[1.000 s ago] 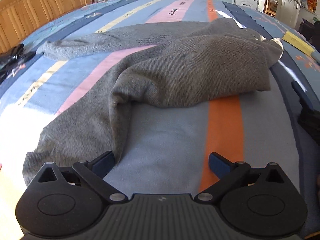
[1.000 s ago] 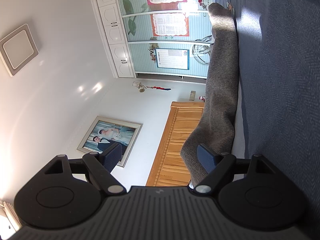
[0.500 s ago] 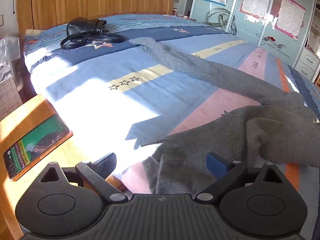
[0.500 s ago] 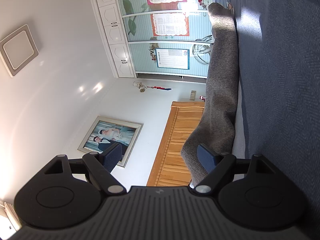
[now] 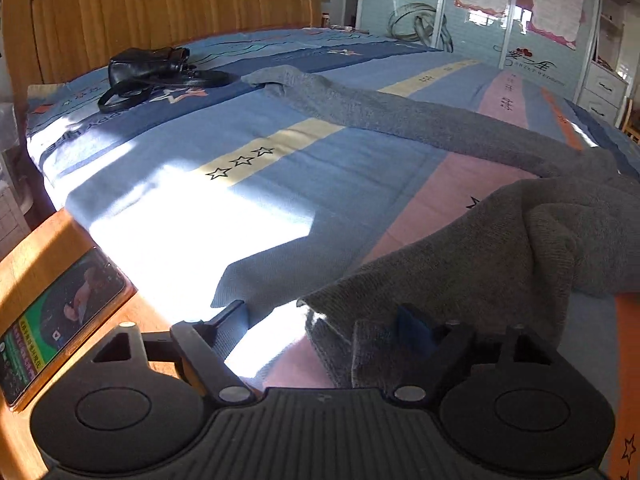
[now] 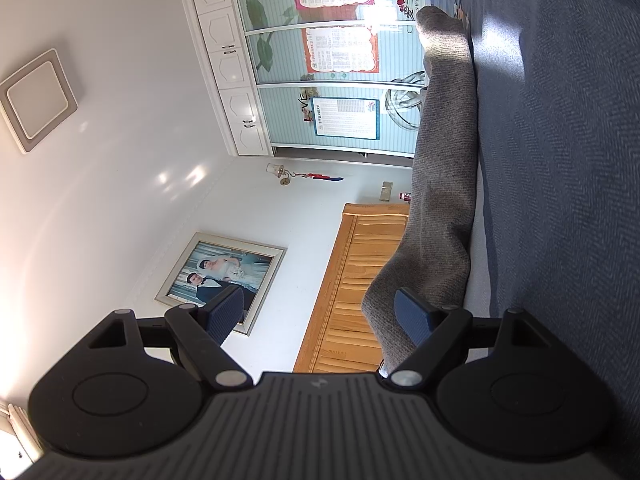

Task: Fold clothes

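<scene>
A grey knitted sweater [image 5: 480, 264] lies crumpled on the striped bed sheet [image 5: 280, 184], one sleeve [image 5: 360, 108] stretched toward the headboard. My left gripper [image 5: 322, 322] points down at the sweater's near corner at the bed's edge. Its jaws are closing with that corner between them: the cloth lies against the right finger [image 5: 412, 330], and the left finger [image 5: 234, 316] stands clear of it over the sunlit sheet. My right gripper [image 6: 320, 314] is rolled on its side and open, with nothing between its fingers. Part of the sweater [image 6: 444, 152] runs along the bed just behind its right finger.
A black handbag [image 5: 148, 68] sits near the wooden headboard [image 5: 160, 12]. A phone [image 5: 60, 320] lies on a wooden surface left of the bed. Wardrobe doors [image 5: 500, 20] stand beyond the far side. A framed photo [image 6: 224, 276] hangs on the wall.
The left gripper swung left from facing the sweater's body to its corner at the bed's edge, and its jaws narrowed. The right gripper kept still.
</scene>
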